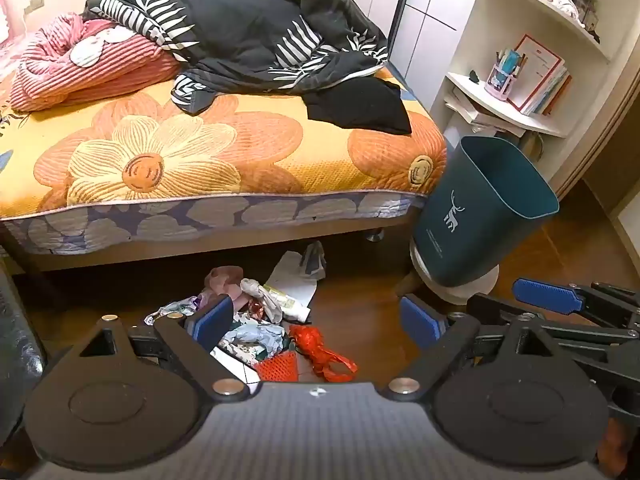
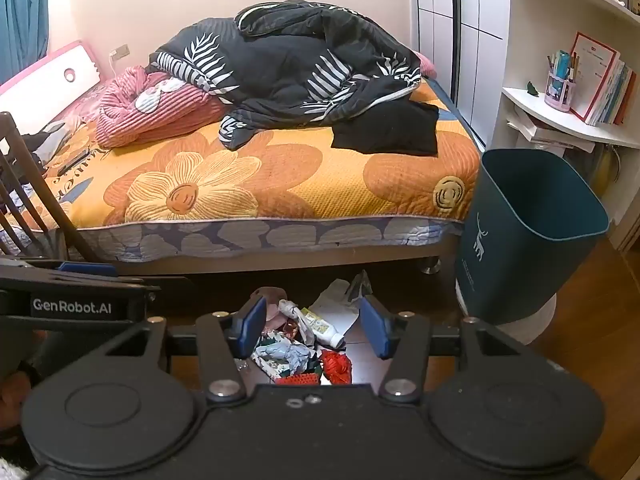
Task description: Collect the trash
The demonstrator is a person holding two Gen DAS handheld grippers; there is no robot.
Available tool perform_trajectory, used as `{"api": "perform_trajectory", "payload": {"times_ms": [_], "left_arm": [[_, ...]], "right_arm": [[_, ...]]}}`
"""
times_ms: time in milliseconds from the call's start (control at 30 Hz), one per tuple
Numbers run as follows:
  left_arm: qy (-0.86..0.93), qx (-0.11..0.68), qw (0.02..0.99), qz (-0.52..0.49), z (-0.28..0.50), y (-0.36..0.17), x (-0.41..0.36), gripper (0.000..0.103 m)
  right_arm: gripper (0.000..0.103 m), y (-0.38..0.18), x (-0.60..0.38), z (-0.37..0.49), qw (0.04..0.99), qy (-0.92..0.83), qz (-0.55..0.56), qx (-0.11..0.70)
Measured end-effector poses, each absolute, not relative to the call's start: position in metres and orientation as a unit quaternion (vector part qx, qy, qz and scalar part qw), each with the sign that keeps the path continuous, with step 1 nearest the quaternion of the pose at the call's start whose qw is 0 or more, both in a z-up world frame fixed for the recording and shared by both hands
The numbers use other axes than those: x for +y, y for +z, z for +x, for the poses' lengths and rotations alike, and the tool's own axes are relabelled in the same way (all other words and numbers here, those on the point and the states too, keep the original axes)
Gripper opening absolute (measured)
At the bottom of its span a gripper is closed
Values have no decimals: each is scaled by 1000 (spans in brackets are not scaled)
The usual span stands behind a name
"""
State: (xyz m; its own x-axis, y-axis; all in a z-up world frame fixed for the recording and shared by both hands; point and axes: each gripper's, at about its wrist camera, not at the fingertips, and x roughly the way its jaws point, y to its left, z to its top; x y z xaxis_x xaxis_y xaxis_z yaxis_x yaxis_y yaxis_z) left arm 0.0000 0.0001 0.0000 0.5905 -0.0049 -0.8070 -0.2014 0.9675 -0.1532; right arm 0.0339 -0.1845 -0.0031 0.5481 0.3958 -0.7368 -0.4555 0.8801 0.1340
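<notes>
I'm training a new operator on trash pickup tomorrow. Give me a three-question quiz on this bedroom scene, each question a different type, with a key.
1. True or false: the left claw is shut on a piece of trash.
2. Multiple choice: the teal bin stands (A) on the bed, (B) on the floor near the bed's corner, below the white shelves, (C) under the bed.
3. Fill in: the trash pile lies on the wooden floor in front of the ____.

Key: 1 false, both claws are open and hold nothing, the right claw too. 2 B. 3 bed.
</notes>
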Motion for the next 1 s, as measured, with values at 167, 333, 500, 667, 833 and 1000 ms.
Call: {"api": "perform_trajectory", "payload": {"times_ms": [167, 333, 500, 667, 833, 1000], "left_arm": [[56, 444, 887, -115, 0, 0, 0, 91], [57, 442, 887, -116, -1, 1, 5, 91], [54, 444, 886, -121, -1, 4, 15, 91], [54, 445, 886, -121, 0, 2, 13, 91], [60, 446, 885, -120, 2, 0, 6, 91], [59, 446, 885, -121, 3, 0, 6, 91]], "right_arm": [[52, -3, -185, 33, 881, 242, -35, 406], [52, -4, -185, 31, 880, 240, -37, 408], [52, -3, -183, 33, 881, 236, -41, 407], [52, -2, -183, 34, 882, 236, -42, 407], [52, -3, -183, 33, 882, 237, -43, 406], [52, -3, -182, 33, 882, 236, -43, 406]]}}
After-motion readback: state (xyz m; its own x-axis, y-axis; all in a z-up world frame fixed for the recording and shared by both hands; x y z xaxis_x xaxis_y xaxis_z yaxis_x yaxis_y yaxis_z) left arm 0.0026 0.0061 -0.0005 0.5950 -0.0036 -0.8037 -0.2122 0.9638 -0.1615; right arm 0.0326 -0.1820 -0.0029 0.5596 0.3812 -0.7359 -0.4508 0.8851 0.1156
